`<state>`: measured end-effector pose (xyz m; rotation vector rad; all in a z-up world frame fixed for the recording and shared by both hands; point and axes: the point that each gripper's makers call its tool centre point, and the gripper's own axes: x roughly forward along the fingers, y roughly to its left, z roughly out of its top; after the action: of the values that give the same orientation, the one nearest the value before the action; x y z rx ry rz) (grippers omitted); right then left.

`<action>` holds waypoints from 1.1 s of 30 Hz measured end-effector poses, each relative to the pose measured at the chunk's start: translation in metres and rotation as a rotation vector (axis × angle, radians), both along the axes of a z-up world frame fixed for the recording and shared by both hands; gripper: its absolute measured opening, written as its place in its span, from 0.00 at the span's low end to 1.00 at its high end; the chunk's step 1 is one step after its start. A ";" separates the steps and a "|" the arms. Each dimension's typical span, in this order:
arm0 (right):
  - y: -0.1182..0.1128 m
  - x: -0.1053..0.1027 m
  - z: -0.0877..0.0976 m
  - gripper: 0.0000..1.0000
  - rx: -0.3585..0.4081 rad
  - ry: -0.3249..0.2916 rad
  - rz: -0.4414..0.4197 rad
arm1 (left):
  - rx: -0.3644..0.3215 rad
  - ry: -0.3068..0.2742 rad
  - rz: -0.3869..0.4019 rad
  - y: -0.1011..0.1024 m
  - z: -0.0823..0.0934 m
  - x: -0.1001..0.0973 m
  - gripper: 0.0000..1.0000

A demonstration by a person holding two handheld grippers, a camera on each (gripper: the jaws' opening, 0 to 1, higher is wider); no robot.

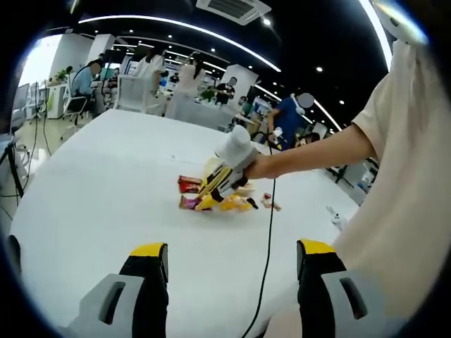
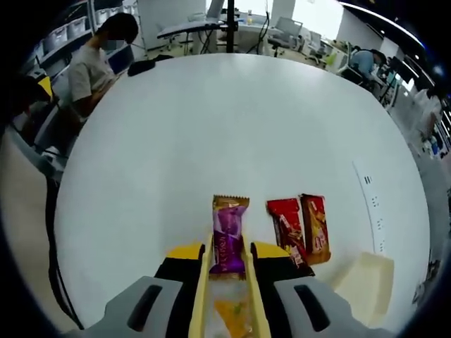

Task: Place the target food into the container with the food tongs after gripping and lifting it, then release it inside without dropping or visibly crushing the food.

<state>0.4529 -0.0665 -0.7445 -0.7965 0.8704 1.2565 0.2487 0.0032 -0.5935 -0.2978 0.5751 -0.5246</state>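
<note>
On the white desk (image 2: 211,127), a purple snack packet (image 2: 227,243) is held between yellow tongs (image 2: 201,296) squeezed by the right gripper (image 2: 227,257). Red and orange packets (image 2: 303,225) are seen just beside it. The left gripper (image 1: 229,264) is held with jaws wide apart.

A broad white round-edged table (image 2: 211,120) carries everything. In the right gripper view, low in the centre of the frame, a purple foil snack packet (image 2: 227,236) lies flat on it. Just right of it, apart, a red snack packet (image 2: 285,224) lies touching an orange-brown snack packet (image 2: 316,227). At the lower right sits a pale cream rectangular container (image 2: 366,280). In the left gripper view the packets cluster at mid-frame, and a thin black cable (image 1: 268,239) trails across the tabletop toward the bottom.
</note>
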 end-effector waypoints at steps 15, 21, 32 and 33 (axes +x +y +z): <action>0.002 -0.004 0.008 0.24 0.027 -0.001 -0.063 | 0.003 0.001 0.014 0.007 0.001 -0.003 0.74; 0.001 0.001 0.024 0.24 0.050 -0.014 -0.087 | -0.003 -0.011 0.005 0.005 0.003 0.000 0.74; -0.011 0.013 0.055 0.24 0.095 -0.063 -0.142 | -0.007 -0.042 -0.041 -0.004 0.010 0.006 0.74; -0.012 0.013 0.057 0.24 0.097 -0.066 -0.145 | -0.007 -0.045 -0.044 -0.005 0.011 0.006 0.74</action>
<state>0.4660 -0.0783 -0.6878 -0.6823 0.7937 1.1303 0.2545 -0.0017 -0.5830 -0.2798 0.5375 -0.5746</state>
